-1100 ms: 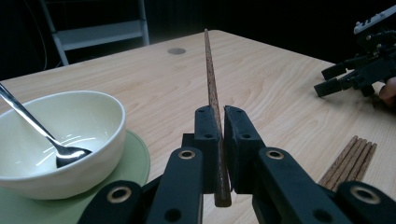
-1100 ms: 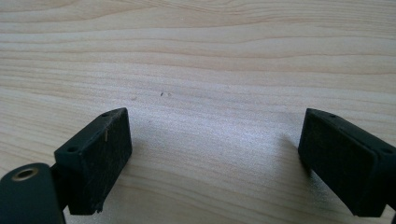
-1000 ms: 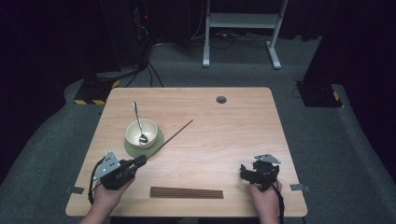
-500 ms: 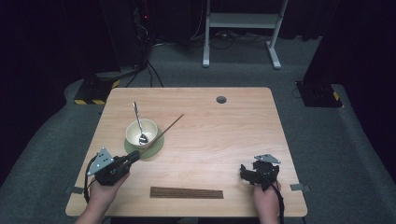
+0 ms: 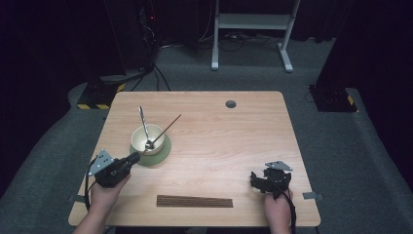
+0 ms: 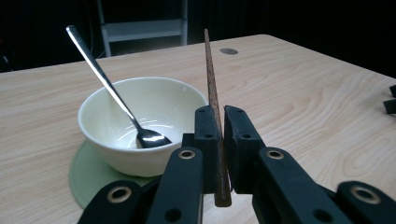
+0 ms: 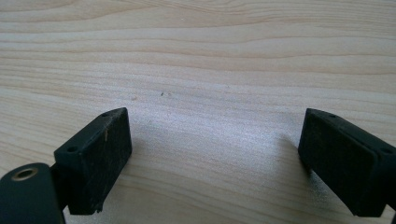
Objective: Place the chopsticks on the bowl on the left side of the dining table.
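I've got the left gripper clamped on the chopstick near its thick end, tip over the bowl. It looks light, stiff and slippery, so I'd grip firmly. Right gripper rests released.

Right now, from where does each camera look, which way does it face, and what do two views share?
High view: above the person's side, looking forward and down on the table; both forearms, left gripper and right gripper show.
Left gripper view: rides the left gripper, facing the bowl; its jaws pinch a chopstick.
Right gripper view: rides the right gripper, facing down at bare table; jaws stand apart.
Shared: high and left gripper views both show bowl, spoon and chopstick.
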The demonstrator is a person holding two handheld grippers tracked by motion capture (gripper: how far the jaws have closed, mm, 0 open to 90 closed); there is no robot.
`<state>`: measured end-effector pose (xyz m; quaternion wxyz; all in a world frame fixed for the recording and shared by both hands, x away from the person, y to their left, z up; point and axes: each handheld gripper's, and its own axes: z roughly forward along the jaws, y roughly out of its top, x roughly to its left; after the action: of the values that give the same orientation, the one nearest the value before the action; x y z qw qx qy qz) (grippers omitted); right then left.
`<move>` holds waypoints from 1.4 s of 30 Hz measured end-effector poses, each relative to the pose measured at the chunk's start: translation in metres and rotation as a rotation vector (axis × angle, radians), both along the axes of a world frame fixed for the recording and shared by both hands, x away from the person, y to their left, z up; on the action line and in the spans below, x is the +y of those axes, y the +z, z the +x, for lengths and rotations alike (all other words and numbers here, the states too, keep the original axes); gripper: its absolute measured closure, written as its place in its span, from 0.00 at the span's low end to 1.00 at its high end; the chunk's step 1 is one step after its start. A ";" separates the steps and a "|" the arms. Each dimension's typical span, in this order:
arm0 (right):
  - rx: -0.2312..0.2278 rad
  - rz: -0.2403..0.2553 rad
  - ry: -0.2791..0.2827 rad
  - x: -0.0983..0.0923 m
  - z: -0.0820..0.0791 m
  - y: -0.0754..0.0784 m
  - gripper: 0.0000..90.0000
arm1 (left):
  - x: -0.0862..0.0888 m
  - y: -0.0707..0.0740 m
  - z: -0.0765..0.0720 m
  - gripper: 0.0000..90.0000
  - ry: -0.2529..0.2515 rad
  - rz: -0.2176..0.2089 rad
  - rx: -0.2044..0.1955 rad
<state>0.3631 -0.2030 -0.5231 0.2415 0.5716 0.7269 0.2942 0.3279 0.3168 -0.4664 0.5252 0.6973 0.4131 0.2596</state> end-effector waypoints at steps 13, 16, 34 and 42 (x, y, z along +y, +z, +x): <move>0.000 0.000 0.000 0.000 0.000 0.000 0.10 | 0.018 -0.008 0.009 0.93 0.088 -0.004 0.022; -0.001 -0.001 0.001 0.000 0.000 0.000 0.10 | 0.021 -0.012 0.010 0.93 0.108 -0.005 0.024; 0.000 0.000 0.000 0.000 0.000 0.000 0.10 | 0.023 -0.021 0.017 0.93 0.127 0.022 0.060; 0.000 0.000 0.001 0.000 0.000 0.000 0.10 | 0.025 -0.023 0.017 0.92 0.120 0.014 0.082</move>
<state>0.3631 -0.2031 -0.5231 0.2415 0.5714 0.7270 0.2943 0.3452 0.3419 -0.4893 0.4864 0.6850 0.4735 0.2645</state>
